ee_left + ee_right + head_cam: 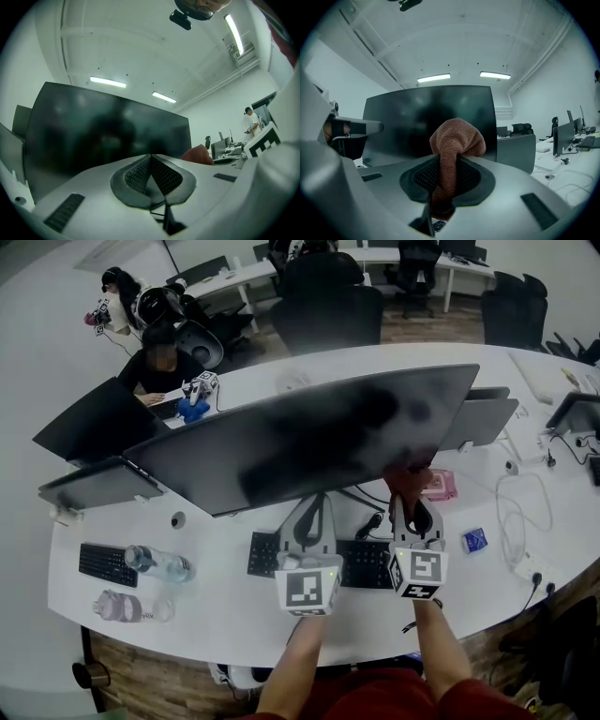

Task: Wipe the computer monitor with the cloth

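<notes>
A wide dark monitor (309,437) stands on the white desk, screen facing me; it also fills the left gripper view as the monitor (103,136) and the right gripper view as the monitor (417,122). My right gripper (414,508) is shut on a rust-red cloth (456,140), whose bunched end (409,480) sits at the screen's lower right edge. My left gripper (313,512) is shut with nothing between its jaws, just below the screen's bottom edge near the stand. The cloth (198,153) peeks in at the right of the left gripper view.
A black keyboard (361,563) lies under both grippers. Two water bottles (157,563) and another keyboard (108,563) lie at the left. A pink box (439,484), a blue packet (474,540) and white cables (511,512) are at the right. A person (159,362) sits behind the desk.
</notes>
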`<action>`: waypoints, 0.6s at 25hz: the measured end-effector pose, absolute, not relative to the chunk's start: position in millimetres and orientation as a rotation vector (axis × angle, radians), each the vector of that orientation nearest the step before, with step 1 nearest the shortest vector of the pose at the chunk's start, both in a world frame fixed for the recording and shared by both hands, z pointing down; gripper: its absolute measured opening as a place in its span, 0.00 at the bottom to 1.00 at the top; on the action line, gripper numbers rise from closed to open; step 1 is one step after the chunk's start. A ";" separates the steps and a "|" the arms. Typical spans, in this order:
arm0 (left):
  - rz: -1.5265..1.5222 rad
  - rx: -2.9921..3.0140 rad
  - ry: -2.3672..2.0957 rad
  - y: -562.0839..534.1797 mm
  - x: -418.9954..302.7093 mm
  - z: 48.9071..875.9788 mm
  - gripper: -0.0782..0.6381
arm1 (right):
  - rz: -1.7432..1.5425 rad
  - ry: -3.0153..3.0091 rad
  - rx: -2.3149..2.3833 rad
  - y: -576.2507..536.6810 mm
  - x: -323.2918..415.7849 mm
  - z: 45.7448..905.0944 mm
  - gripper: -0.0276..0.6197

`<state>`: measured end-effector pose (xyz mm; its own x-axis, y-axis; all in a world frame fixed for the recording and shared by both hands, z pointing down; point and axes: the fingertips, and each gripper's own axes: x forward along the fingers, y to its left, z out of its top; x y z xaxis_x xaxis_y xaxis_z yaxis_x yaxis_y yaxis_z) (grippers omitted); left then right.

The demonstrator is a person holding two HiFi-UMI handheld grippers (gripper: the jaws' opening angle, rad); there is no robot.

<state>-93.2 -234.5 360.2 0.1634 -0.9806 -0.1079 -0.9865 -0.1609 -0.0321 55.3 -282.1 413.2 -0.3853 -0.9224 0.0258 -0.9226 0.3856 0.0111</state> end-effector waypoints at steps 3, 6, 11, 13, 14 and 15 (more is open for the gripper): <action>0.108 -2.325 1.983 -236.7 -97.5 363.4 0.15 | 0.036 -2.557 1.722 -289.2 54.1 432.3 0.17; 0.098 -2.328 1.995 -238.1 -100.9 369.6 0.15 | 0.075 -2.529 1.719 -296.1 54.4 451.4 0.17; 0.058 -2.331 2.011 -241.0 -104.4 384.8 0.15 | 0.120 -2.491 1.718 -308.6 56.3 481.2 0.17; 0.028 -2.332 2.021 -241.5 -106.7 392.6 0.15 | 0.128 -2.472 1.721 -313.5 56.7 492.6 0.17; 0.018 -2.333 2.029 -241.7 -107.8 396.0 0.15 | 0.133 -2.463 1.723 -316.2 56.9 498.5 0.17; 0.012 -2.333 2.036 -242.0 -108.6 398.7 0.15 | 0.136 -2.455 1.726 -319.0 57.0 504.1 0.17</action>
<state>-108.6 -242.0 398.7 0.1360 -0.9901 -0.0352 -0.9904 -0.1350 -0.0289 57.0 -319.0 504.1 -0.3337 -0.9283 0.1639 -0.9407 0.3391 0.0049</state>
